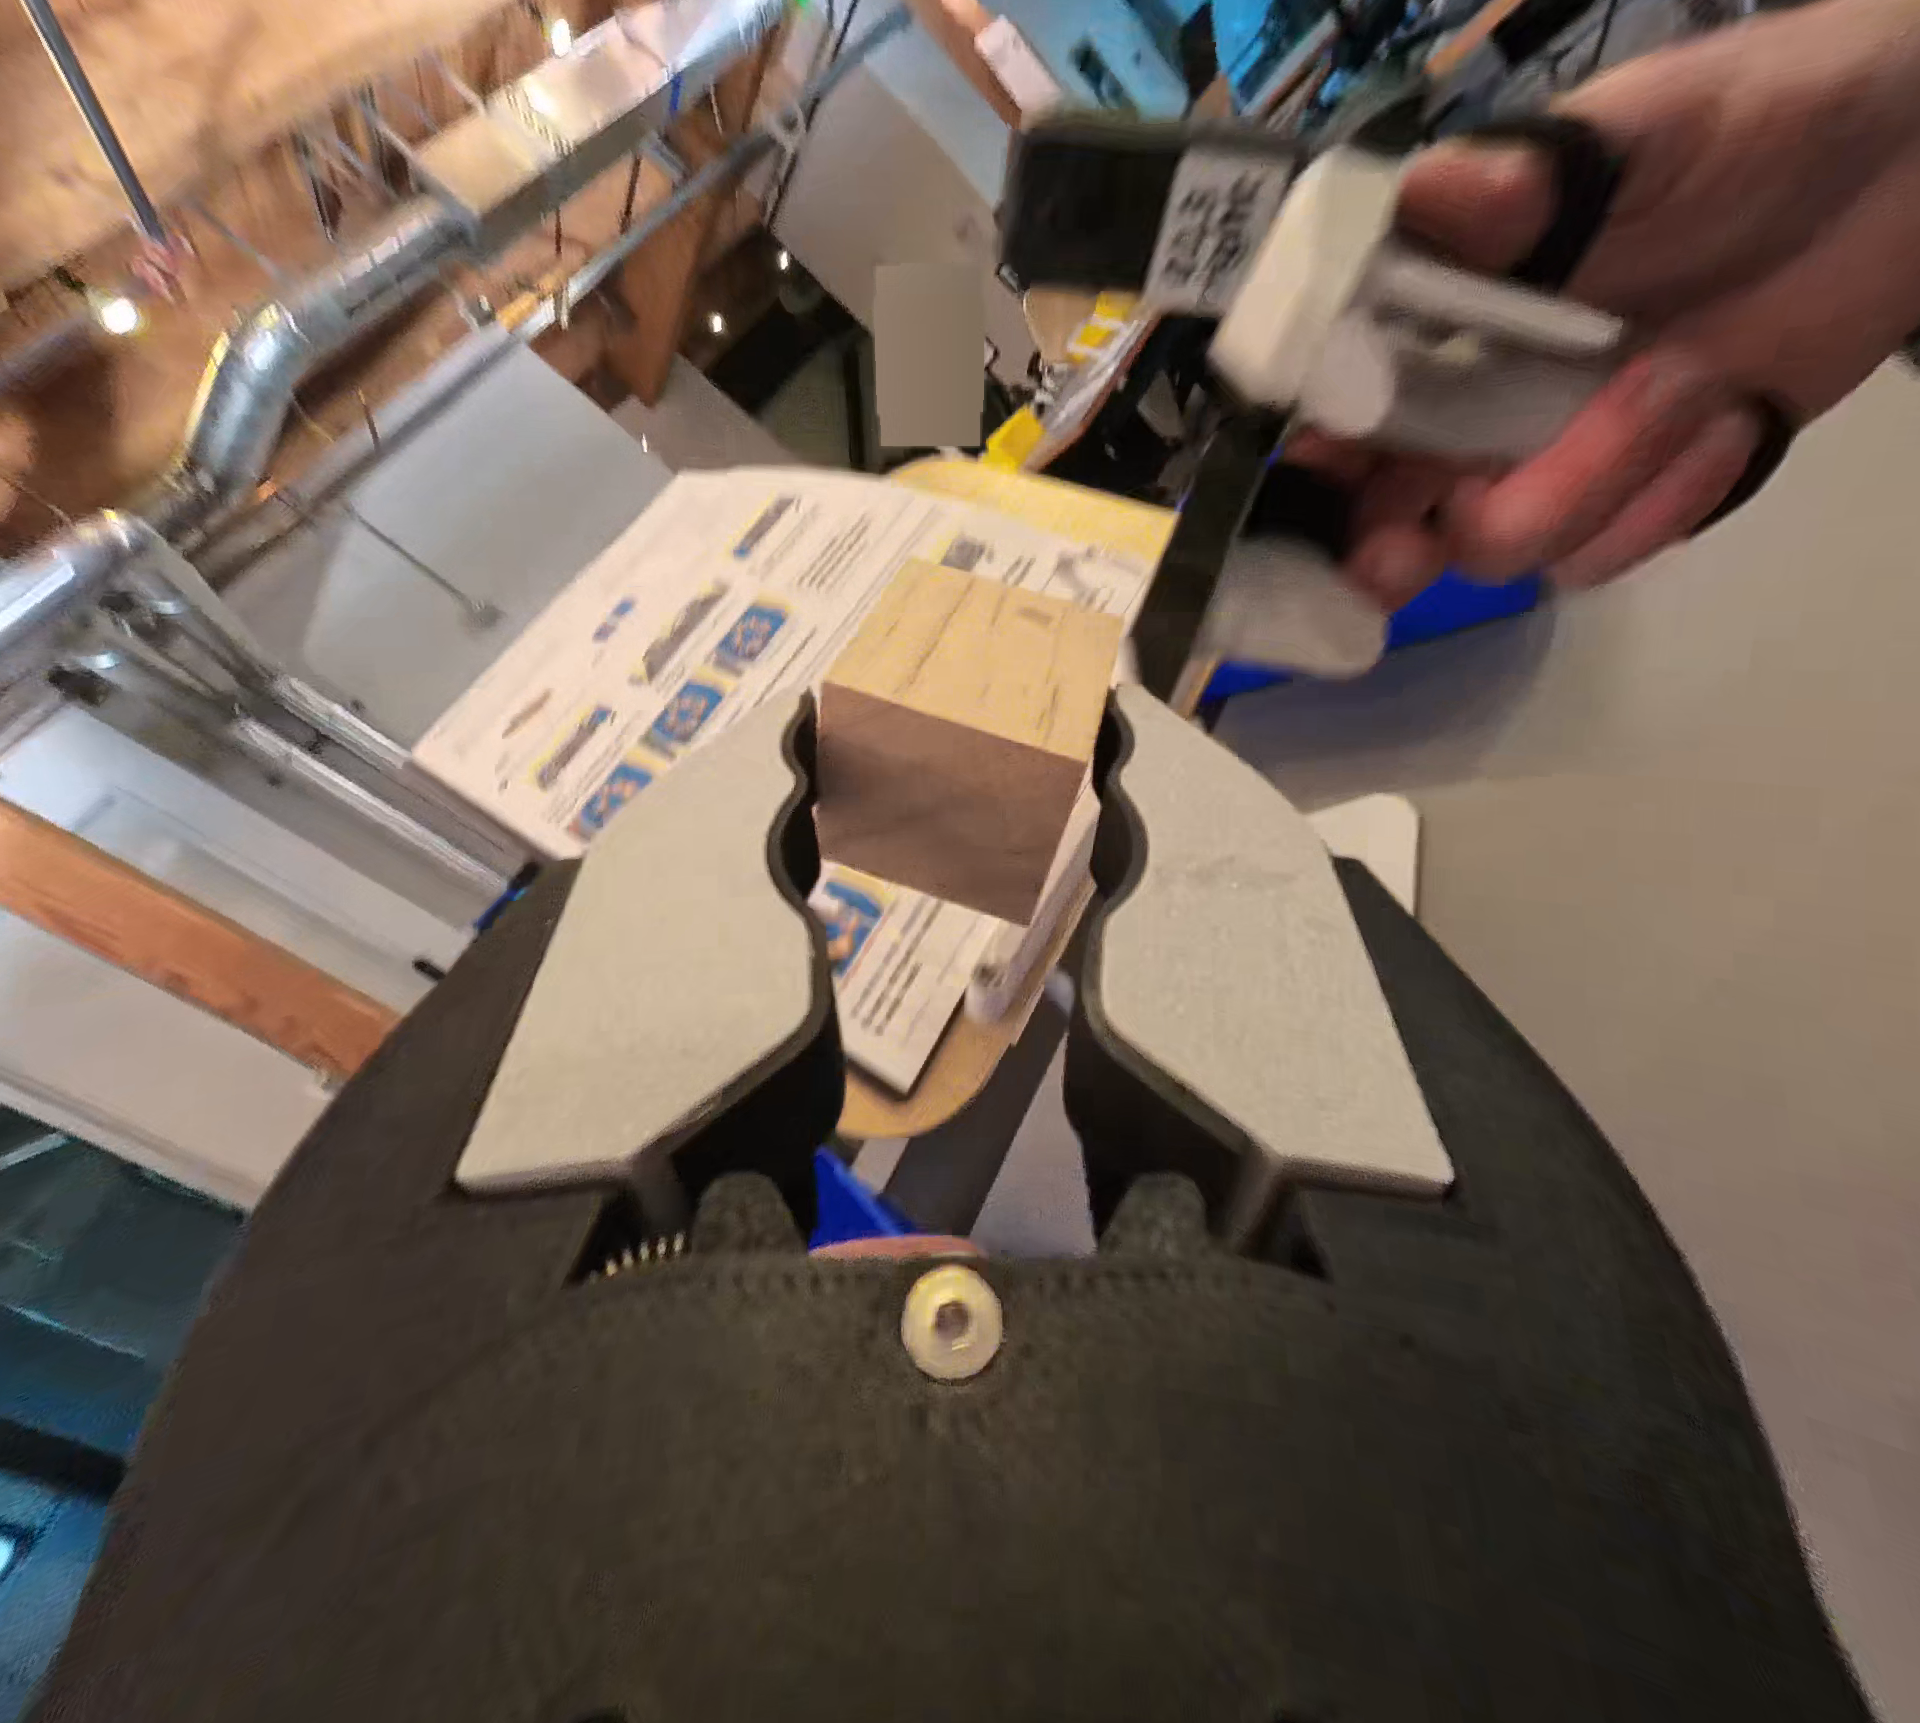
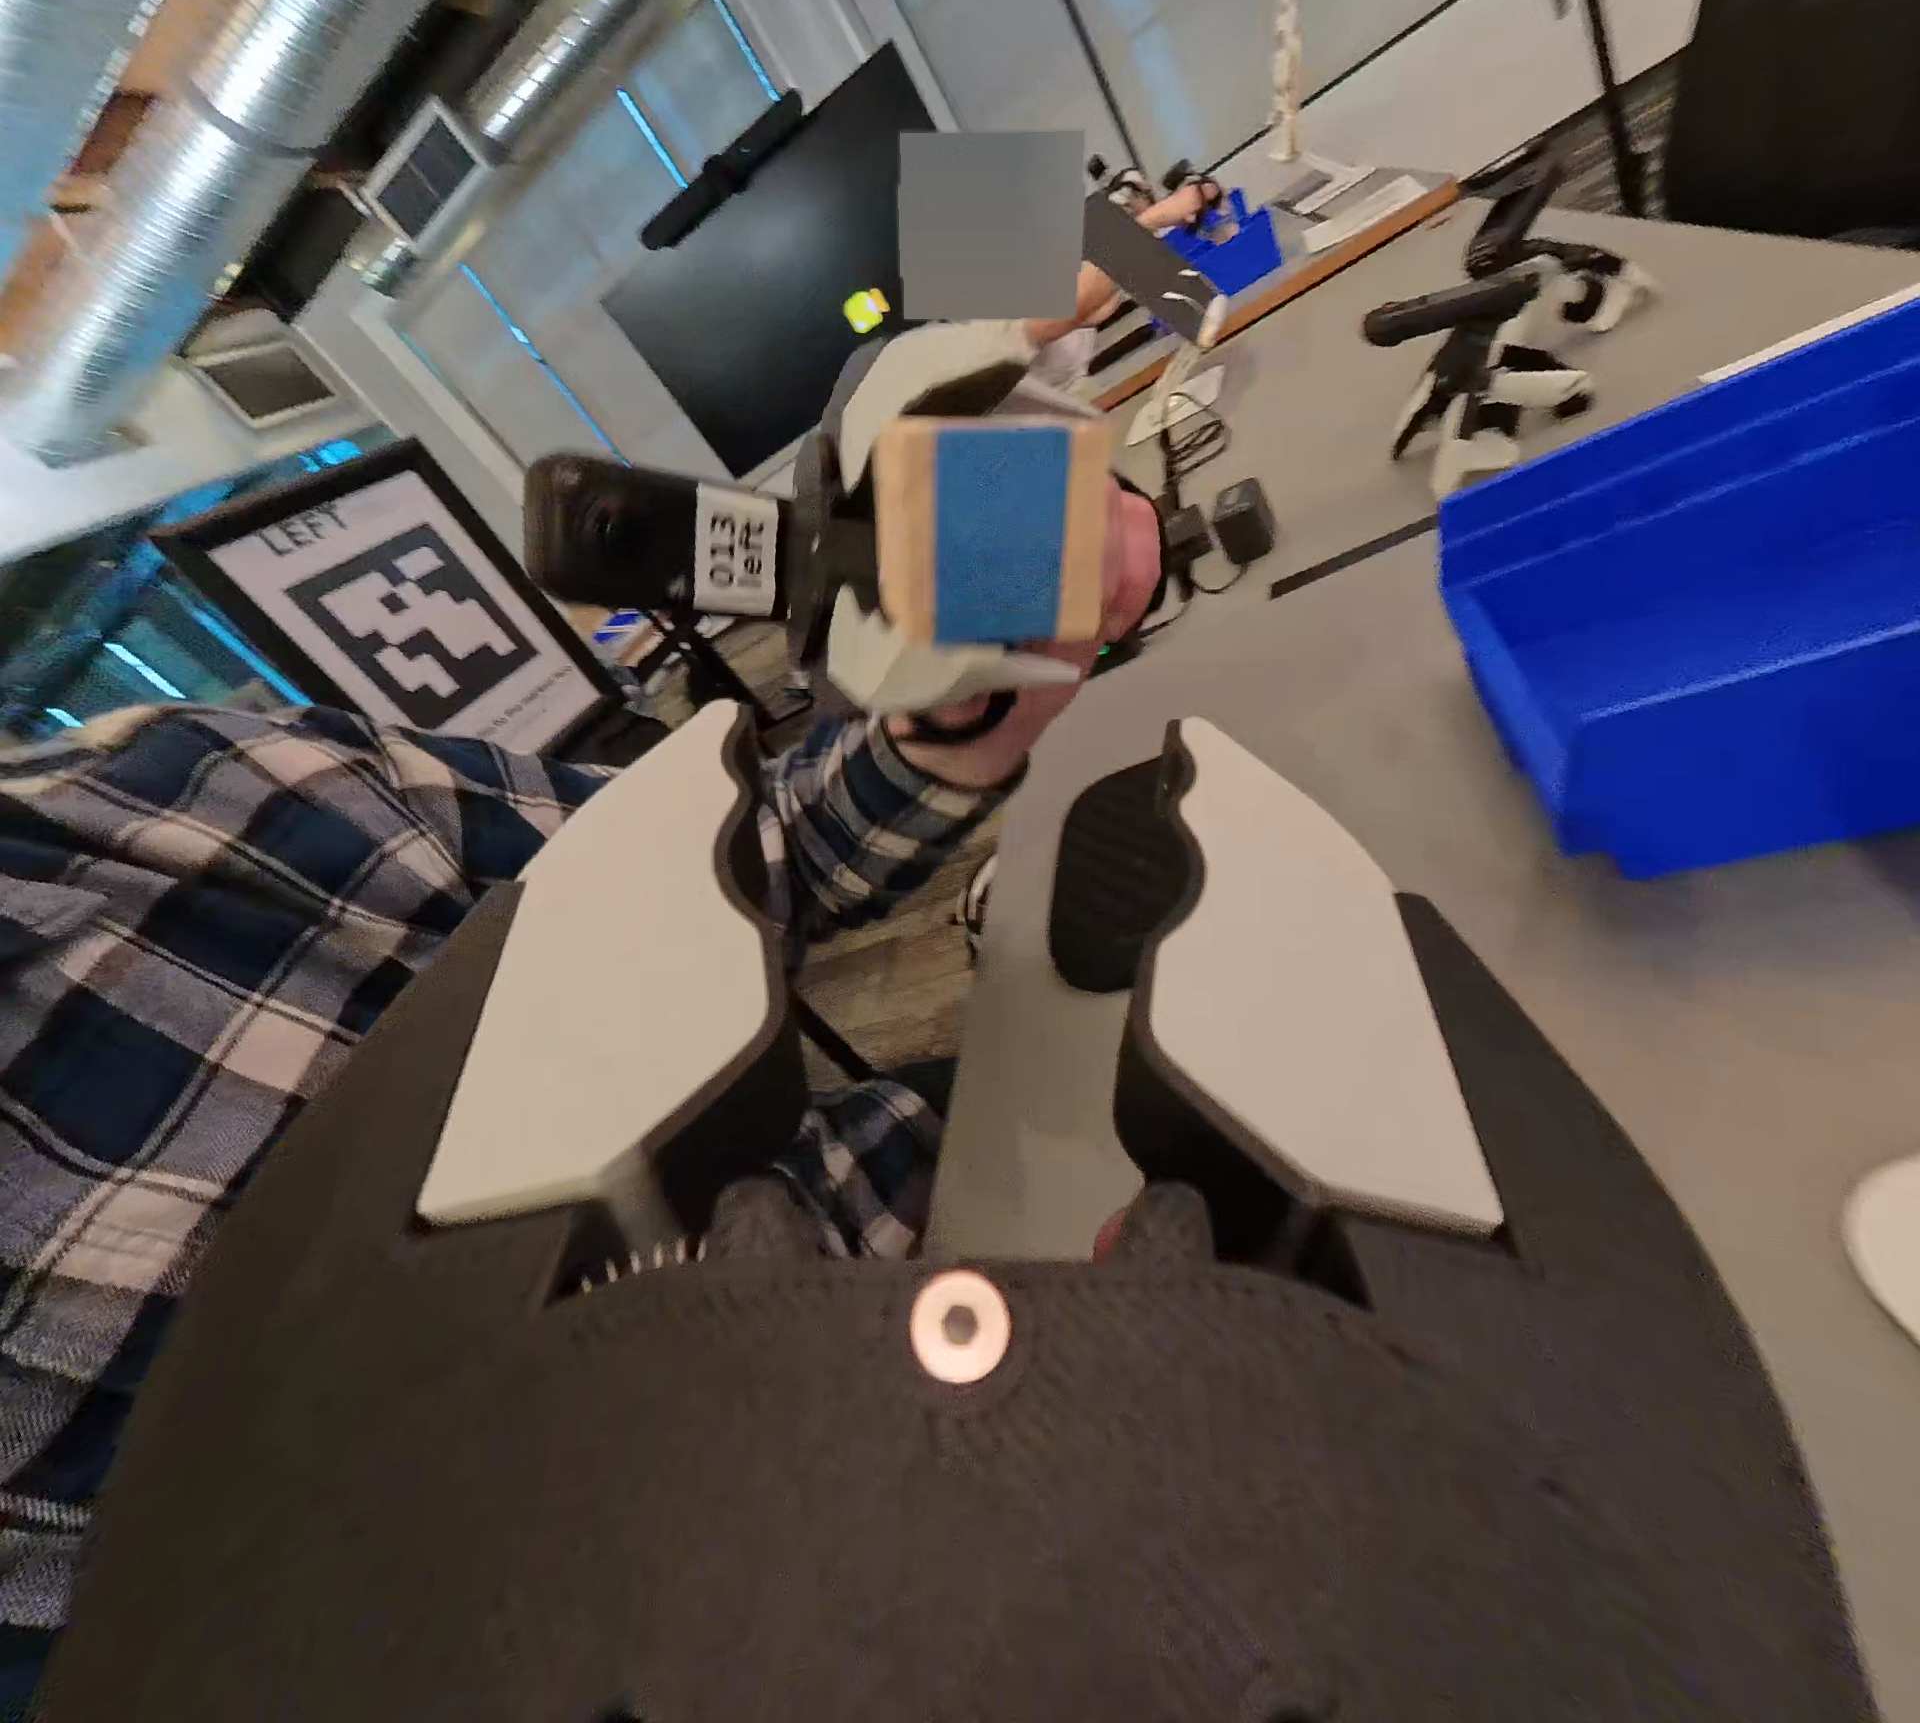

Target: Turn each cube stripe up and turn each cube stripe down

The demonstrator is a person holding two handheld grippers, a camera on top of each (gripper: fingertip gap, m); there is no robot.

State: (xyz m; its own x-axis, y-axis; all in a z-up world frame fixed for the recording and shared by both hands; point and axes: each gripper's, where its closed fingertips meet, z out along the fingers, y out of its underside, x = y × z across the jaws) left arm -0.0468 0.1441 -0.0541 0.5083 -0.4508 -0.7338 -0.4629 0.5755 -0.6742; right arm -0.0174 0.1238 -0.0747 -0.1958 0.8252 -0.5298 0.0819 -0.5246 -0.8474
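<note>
My left gripper (image 1: 956, 738) is shut on a wooden cube (image 1: 971, 697), both pads pressed on its sides, and holds it up in the air. In the right wrist view the same cube (image 2: 992, 530) sits between the left gripper's grey fingers (image 2: 914, 665), and its face with a blue stripe is turned toward the right camera. My right gripper (image 2: 956, 800) is open and empty, a short way back from the cube. It also shows in the left wrist view (image 1: 1236, 624), blurred, in a hand just right of and beyond the cube.
A blue bin (image 2: 1683, 593) stands on the grey table (image 2: 1351, 842) to the right. A framed black-and-white marker sign (image 2: 395, 603) stands at the left behind a plaid sleeve (image 2: 208, 946). A printed sheet (image 1: 675, 634) lies below the cube.
</note>
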